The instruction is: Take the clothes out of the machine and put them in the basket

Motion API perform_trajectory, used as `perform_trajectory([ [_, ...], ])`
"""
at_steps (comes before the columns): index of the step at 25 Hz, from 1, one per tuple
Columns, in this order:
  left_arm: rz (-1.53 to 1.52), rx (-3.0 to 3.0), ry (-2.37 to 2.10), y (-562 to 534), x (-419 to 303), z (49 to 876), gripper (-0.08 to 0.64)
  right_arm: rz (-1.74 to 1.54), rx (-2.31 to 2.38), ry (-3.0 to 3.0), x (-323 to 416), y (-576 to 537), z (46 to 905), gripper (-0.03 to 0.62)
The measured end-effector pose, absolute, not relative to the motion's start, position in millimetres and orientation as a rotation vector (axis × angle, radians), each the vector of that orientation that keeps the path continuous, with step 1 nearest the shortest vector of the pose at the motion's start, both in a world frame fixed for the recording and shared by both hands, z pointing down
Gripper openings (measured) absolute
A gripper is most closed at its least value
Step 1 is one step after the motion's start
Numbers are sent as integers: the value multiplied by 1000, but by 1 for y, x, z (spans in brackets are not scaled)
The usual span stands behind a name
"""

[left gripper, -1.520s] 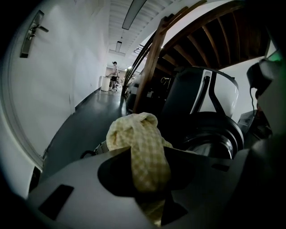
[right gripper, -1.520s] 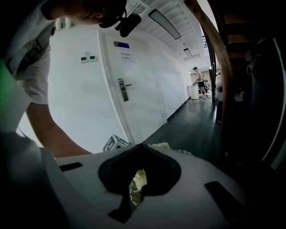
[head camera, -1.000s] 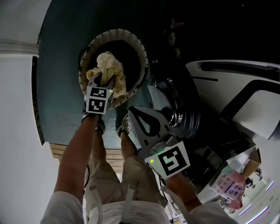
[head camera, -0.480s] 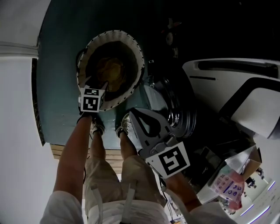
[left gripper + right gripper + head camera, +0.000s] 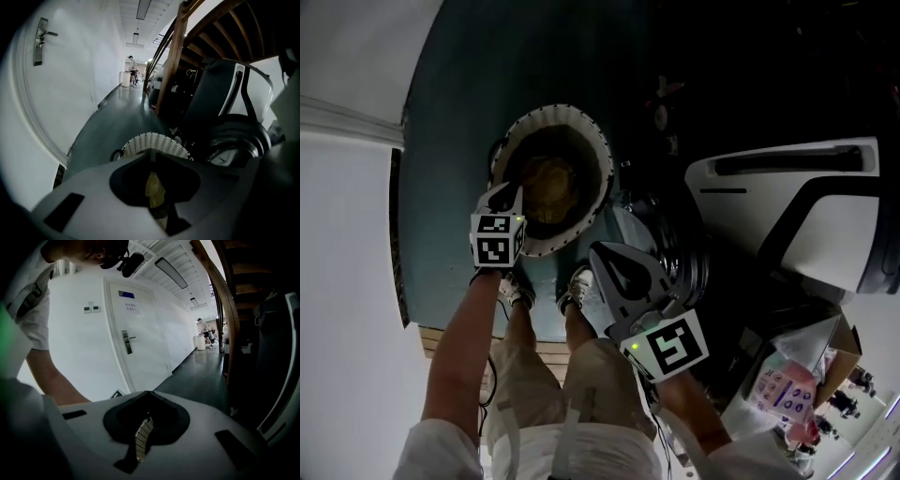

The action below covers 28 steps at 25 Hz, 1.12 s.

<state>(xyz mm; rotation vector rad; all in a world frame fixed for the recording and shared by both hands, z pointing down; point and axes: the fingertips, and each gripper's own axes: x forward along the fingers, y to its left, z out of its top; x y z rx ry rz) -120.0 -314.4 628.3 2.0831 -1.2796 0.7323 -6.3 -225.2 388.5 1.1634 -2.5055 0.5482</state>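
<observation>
The yellow cloth (image 5: 548, 183) lies inside the white basket (image 5: 581, 122), so that drop looks done. My left tongs (image 5: 506, 195), over the rim, have just been closing on nothing. My right tongs (image 5: 602, 255) are closed and empty. Next I'd reach into the washing machine (image 5: 680, 253).

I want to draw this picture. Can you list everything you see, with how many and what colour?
basket: one, white rim, on the dark floor ahead of the feet.
cloth: one, yellowish, inside the basket.
washing machine: one, white, right of the basket.
machine door: one, round with shiny ring, between basket and machine.
pack: one, pink, lower right corner.
wall door: one, white, with a handle.
shoes: two, light, near the basket.
left gripper: one, grey, over the basket's edge, jaws just closed together, nothing between them.
right gripper: one, grey, by the machine door, jaws together, empty.
</observation>
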Motion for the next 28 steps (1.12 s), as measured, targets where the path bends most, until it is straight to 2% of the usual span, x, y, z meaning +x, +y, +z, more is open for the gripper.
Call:
perform_trajectory([
  [3,676,2096,-1292,-312,-133,583,14,518,1166,-2522,-16,-223,362,12],
  [15,467,2182,-1452,-281,-196,415,14,293,1170,-2665,-66,-212,234,12],
  [28,328,2358,-1624,-232,-230,260,14,267,1144,-2703,-56,-155,166,12],
])
